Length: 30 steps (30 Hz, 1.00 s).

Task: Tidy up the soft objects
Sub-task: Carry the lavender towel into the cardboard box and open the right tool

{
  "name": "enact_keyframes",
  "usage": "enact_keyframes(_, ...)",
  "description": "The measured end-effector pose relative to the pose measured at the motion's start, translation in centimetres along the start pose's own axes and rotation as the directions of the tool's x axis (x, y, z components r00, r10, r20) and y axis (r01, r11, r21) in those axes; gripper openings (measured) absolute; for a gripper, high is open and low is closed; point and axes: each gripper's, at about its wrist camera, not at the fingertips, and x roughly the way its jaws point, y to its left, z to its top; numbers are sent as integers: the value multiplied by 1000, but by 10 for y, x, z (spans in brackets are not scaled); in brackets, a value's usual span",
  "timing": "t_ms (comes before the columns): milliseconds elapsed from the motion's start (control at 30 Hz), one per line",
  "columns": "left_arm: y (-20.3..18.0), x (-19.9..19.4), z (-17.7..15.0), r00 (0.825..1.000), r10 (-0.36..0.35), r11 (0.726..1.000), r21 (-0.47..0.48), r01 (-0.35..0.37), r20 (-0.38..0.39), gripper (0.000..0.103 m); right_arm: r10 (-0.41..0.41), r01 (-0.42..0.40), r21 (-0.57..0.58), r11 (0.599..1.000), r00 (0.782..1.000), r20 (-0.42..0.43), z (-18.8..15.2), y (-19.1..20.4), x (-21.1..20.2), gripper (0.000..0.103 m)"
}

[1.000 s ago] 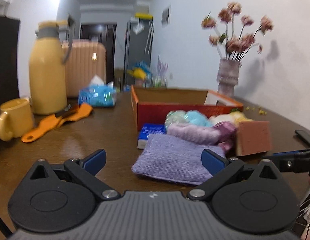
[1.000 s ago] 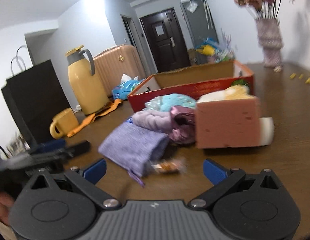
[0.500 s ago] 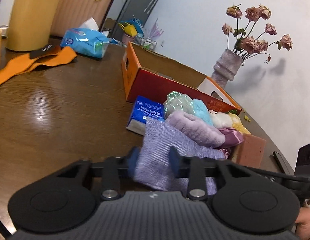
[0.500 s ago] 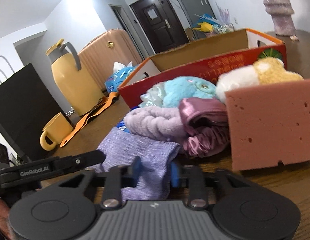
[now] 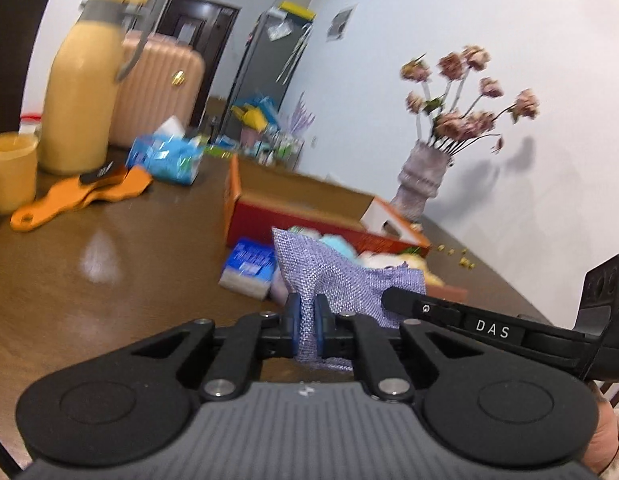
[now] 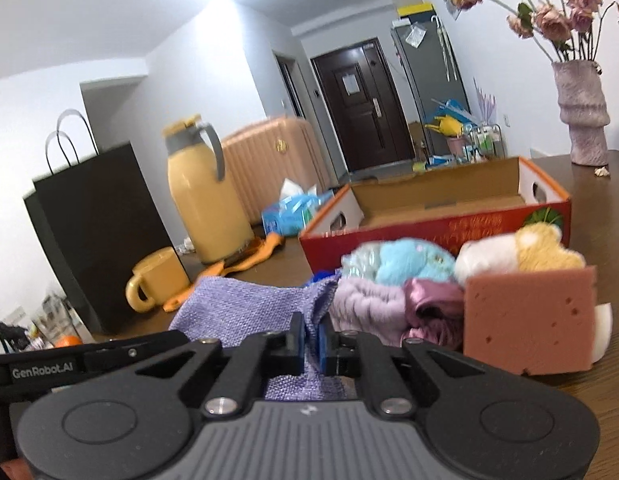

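One lilac woven cloth [image 5: 333, 276] hangs above the tabletop [image 5: 109, 280], its coarse weave bunched; the left claw [image 5: 305, 324] and right claw [image 6: 310, 342] have each just closed on an edge of it. Only the right view shows the pink porous sponge block [image 6: 529, 320] and black paper bag [image 6: 97, 232]. Behind sits one open cardboard box [image 6: 449, 216]; the pile beside it holds perhaps five soft items.

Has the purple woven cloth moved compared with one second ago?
Yes. The purple woven cloth, flat on the brown wooden table before, is now lifted. Its corner rises against the red cardboard box, pinched by both the left tongs and right tongs.
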Motion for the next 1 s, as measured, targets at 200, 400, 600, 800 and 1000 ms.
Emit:
enact_keyframes(200,-30,17,45,996,-60,995,85,54,73,8,13,-13,13,1000,999,49,50,-23,-15,6)
enact_keyframes(400,-26,92,116,998,-66,996,63,65,15,7,2,-1,-36,999,1000,24,126,-48,29,6)
enact_keyframes(600,18,217,174,993,16,1000,7,-15,-118,6,-35,30,-36,999,988,-152,207,-87,156,6)
enact_keyframes(800,51,322,176,952,178,982,104,-157,-250,8,-143,136,-44,990,931,-337,229,-122,295,6)
enact_keyframes(1000,61,345,159,942,219,968,176,-178,-255,28,-191,172,-84,982,865,-463,207,-129,355,27)
